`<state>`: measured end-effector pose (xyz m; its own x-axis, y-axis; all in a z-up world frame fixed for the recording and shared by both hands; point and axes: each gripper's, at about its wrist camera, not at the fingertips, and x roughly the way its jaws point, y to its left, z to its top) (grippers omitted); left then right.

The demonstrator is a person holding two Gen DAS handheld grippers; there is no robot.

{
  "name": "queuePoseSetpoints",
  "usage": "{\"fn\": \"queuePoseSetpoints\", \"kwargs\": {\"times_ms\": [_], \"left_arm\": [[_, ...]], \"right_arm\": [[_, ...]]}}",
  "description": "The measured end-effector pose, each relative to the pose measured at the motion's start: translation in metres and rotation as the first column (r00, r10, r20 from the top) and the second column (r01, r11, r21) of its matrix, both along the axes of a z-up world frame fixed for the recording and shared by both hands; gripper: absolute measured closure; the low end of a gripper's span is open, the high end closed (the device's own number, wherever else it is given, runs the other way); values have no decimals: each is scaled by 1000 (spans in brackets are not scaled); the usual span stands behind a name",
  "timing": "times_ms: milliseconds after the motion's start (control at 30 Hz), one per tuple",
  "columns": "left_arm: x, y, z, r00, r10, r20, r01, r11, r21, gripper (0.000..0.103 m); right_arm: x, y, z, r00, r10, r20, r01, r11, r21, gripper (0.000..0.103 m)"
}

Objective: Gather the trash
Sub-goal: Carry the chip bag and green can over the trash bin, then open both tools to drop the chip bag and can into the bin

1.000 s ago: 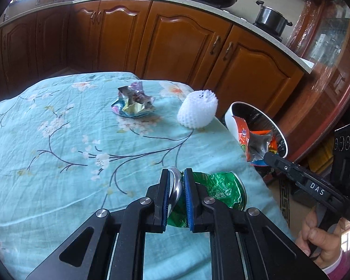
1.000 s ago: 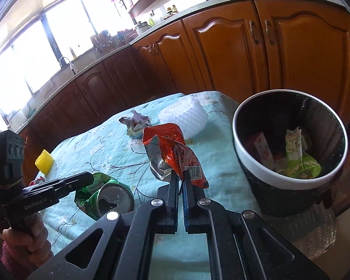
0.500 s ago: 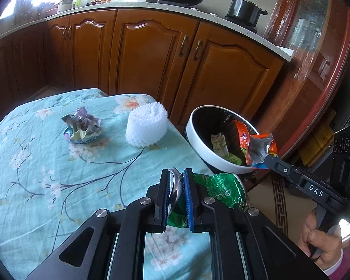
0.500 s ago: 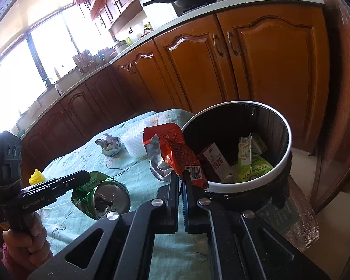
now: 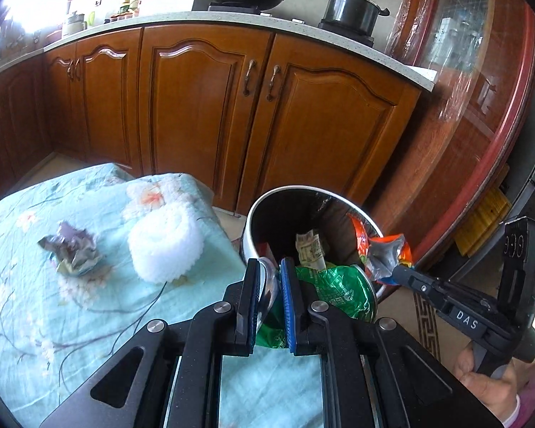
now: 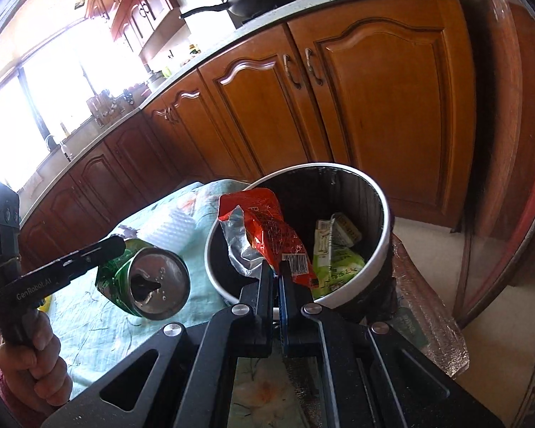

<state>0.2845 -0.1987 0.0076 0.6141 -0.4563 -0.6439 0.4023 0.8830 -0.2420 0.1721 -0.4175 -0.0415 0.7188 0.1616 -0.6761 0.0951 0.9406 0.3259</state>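
Left gripper point(image 5: 267, 271) clamps one crushed green can point(image 5: 333, 290); right gripper point(image 6: 275, 271) pinches one red snack wrapper point(image 6: 267, 230) above the bin point(image 6: 383, 246). Two items lie on the tablecloth point(image 5: 53, 314).

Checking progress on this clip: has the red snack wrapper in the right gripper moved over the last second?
Yes. The red snack wrapper, clamped in the right gripper, moved from over the tablecloth to over the trash bin's rim.

Only two bits actually readable from here. "DAS" in white letters on the arm of the right gripper point(image 5: 392, 274), down around 4 o'clock in the left wrist view. "GenRobot.AI" is printed along the left gripper point(image 6: 119, 246) at roughly 9 o'clock in the right wrist view. The red snack wrapper point(image 6: 271, 230) has a barcode, digits too small to read.
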Motion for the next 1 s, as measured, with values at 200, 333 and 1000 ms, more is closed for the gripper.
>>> {"fn": "queuePoseSetpoints", "kwargs": {"times_ms": [200, 333, 1000], "left_arm": [[29, -24, -6, 1000, 0, 5, 0, 1000, 6, 93], [45, -38, -14, 1000, 3, 3, -3, 1000, 13, 93], [80, -60, -43, 997, -1, -73, 1, 1000, -1, 87]], "right_arm": [[12, -14, -5, 1000, -14, -25, 14, 1000, -15, 101], [21, -21, -8, 999, -15, -45, 14, 1000, -24, 101], [49, -33, -23, 993, -17, -115, 10, 998, -57, 93]]}}
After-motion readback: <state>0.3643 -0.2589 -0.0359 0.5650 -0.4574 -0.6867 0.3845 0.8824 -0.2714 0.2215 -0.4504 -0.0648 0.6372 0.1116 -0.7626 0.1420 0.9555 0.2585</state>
